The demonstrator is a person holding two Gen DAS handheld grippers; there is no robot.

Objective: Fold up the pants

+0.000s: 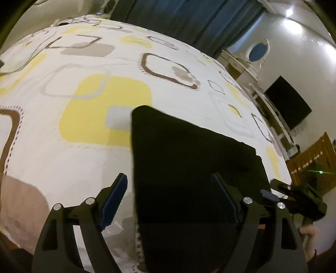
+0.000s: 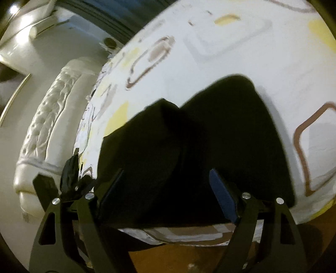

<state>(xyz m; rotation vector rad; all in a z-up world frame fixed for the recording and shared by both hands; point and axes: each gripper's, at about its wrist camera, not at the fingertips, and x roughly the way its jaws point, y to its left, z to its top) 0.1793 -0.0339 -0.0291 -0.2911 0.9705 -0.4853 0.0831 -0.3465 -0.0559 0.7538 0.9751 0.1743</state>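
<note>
Both claws gape wide, holding nothing; the left claw (image 1: 168, 197) and right claw (image 2: 166, 189) hover over folded black pants (image 1: 189, 159). The soft, matte pants lie on a patterned bedsheet (image 1: 63, 147).

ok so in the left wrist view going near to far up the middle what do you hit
left gripper with its jaws open → black pants lying flat on the bed → patterned bedspread with yellow and brown squares → dark blue curtain at the far side of the bed
</note>
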